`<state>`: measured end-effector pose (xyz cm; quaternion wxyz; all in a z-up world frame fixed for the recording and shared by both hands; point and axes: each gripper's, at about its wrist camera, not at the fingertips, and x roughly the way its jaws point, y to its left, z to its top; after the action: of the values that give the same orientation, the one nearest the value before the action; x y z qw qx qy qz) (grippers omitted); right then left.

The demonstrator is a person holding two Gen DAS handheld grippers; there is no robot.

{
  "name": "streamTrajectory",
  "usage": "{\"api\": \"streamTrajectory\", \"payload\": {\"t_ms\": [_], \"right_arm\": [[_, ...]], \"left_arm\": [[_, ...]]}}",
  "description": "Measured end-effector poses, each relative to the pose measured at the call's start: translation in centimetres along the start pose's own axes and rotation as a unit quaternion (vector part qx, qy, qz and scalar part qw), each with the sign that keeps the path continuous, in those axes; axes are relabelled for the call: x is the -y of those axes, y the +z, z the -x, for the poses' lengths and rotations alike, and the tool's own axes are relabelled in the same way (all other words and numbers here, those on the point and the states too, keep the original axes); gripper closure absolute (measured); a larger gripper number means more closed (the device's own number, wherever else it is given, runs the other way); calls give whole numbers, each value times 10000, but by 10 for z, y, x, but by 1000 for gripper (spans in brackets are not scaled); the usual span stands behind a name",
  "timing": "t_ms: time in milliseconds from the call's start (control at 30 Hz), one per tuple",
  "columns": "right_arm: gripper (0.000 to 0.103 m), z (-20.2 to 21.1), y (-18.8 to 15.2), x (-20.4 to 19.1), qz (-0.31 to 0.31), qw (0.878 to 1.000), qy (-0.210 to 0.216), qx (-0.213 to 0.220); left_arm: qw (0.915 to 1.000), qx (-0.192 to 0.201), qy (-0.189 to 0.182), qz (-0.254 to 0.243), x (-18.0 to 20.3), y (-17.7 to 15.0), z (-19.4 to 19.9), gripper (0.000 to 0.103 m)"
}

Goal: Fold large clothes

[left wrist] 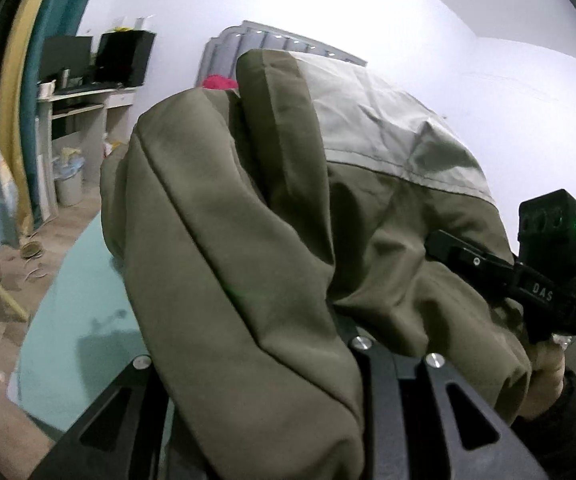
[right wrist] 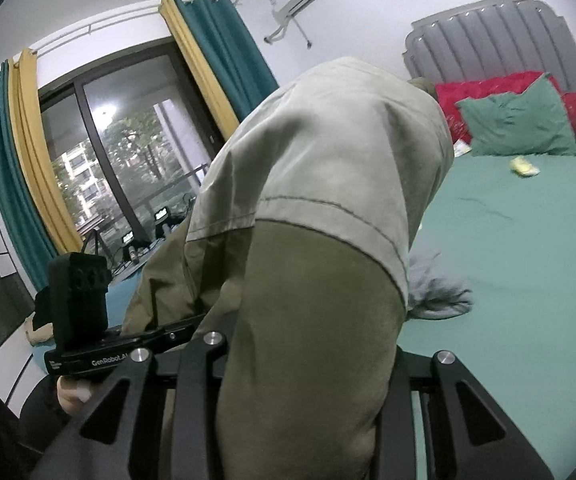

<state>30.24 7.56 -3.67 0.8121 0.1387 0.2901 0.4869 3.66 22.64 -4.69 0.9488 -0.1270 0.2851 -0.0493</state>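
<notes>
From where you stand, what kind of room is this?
Most likely a bedroom: a bed with a green sheet, a padded grey headboard and a green pillow, plus curtains by a big window.

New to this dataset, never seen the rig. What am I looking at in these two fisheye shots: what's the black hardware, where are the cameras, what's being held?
There is no robot arm here. A person holds one handheld two-finger gripper in each hand, and each carries a fisheye camera looking forward along its fingers. The black struts at the bottom of each picture are that gripper's own frame.

The left wrist view shows the right gripper at its right edge. The right wrist view shows the left gripper at lower left.

Both are clamped on one large olive-green and pale beige fabric garment, lifted above the green-sheeted bed. It fills most of each view and hides the fingertips.

On the bed lie a green pillow, a red blanket and a grey cloth beside the garment.
</notes>
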Motion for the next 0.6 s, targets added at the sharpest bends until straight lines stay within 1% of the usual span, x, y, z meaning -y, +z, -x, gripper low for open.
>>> {"api": "streamTrajectory", "payload": {"t_ms": [100, 133, 233, 267, 300, 433, 600], "right_arm": [[74, -27, -2, 0, -56, 9998, 75, -150], [74, -31, -2, -3, -81, 9998, 93, -185], [74, -53, -9, 0, -199, 9992, 126, -335], [74, -61, -13, 2, -250, 9988, 134, -391], [74, -68, -14, 3, -296, 9985, 141, -439], [74, -97, -27, 18, -526, 9961, 134, -694], [74, -129, -54, 38, -836, 9901, 114, -1122]], "left_arm": [[9998, -97, 154, 69, -20, -5, -2, 78], [9996, -148, 192, 110, -28, -8, -5, 78], [9989, -302, 276, 212, -47, -6, -15, 78], [9985, -379, 313, 235, -56, -7, -22, 78], [9982, -434, 329, 259, -65, -1, -31, 78], [9958, -728, 413, 377, -95, -7, -58, 78], [9902, -1157, 541, 565, -130, -30, -96, 78]]}}
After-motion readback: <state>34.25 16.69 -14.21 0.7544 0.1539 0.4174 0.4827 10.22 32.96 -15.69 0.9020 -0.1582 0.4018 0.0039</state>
